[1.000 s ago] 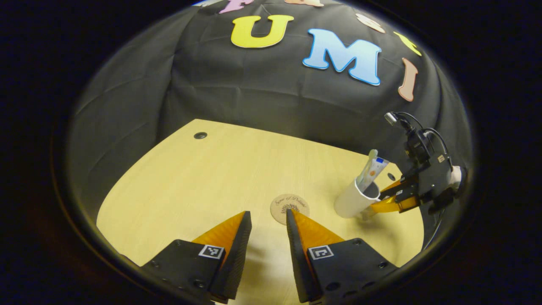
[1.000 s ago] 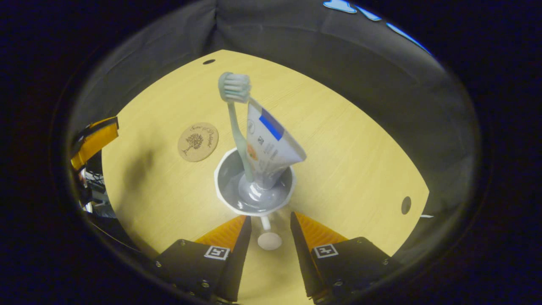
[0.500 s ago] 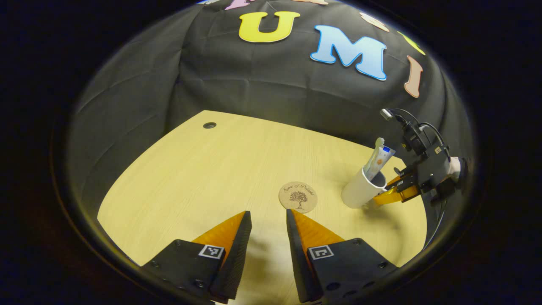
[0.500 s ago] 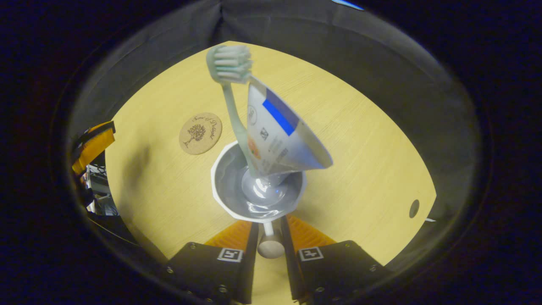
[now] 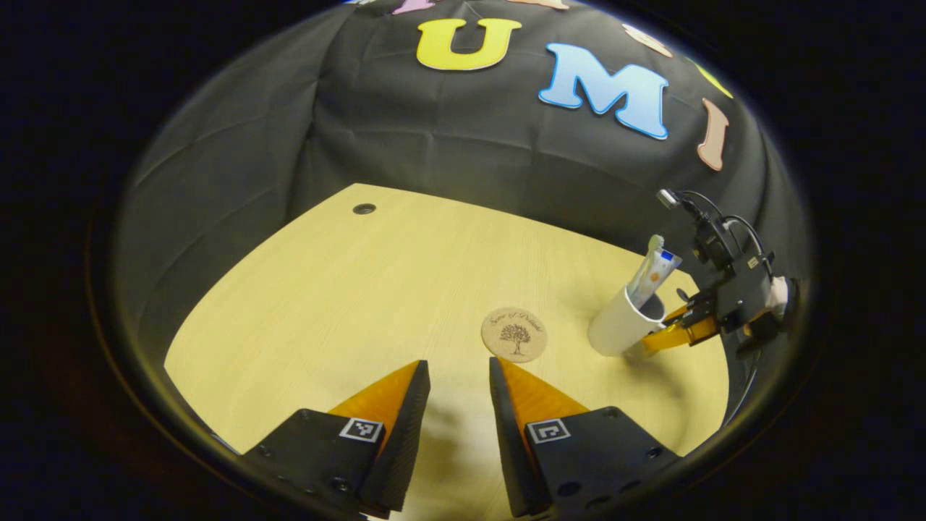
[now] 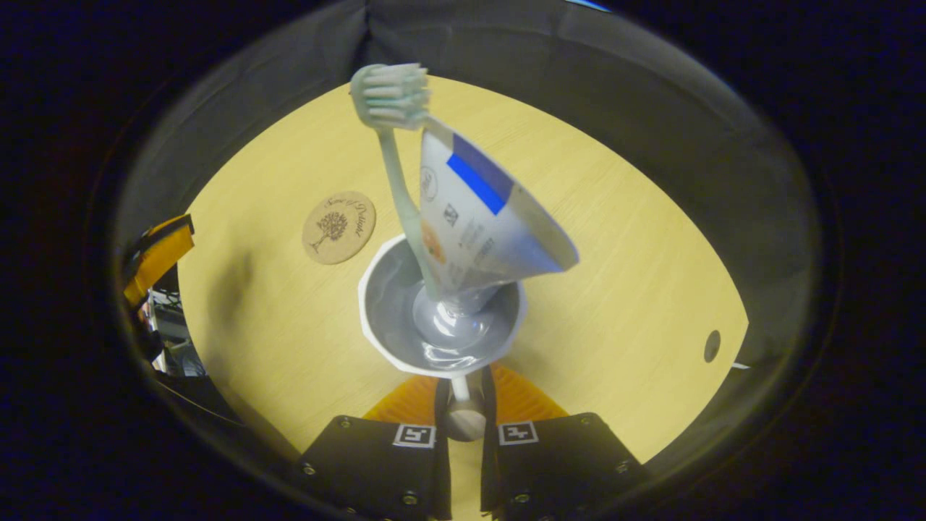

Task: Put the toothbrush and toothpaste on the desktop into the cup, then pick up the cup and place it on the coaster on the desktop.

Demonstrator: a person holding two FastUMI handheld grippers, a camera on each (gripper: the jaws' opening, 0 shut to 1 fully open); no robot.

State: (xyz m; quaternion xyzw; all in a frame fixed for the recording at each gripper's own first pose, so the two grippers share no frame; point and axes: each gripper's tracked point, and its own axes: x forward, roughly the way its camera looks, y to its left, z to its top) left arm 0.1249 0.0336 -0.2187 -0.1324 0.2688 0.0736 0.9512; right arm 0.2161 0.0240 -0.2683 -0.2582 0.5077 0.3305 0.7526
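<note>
Both the toothbrush point(image 6: 394, 155) and the toothpaste tube point(image 6: 481, 217) already stand in the white cup point(image 6: 441, 322), leaning together against its far rim, so I judge the first half done. What is left is the carry: the cup is not yet on the cork coaster point(image 6: 338, 226), which lies bare on the desktop point(image 6: 615, 289) just beside the cup, toward the middle of the table. In the right gripper view my right gripper point(image 6: 464, 416) has its fingers drawn close on the cup's small knobbed handle point(image 6: 463, 420) — they look clamped on it from both sides, a narrow hold for a top-heavy load. From the left gripper view the cup point(image 5: 621, 329) sits near the table's right edge with that gripper against its side; whether its base is off the wood I cannot tell. My left gripper point(image 5: 457, 387) hangs over the near edge with its fingers apart, holding nothing, the coaster point(image 5: 514, 334) just ahead of its tips.
</note>
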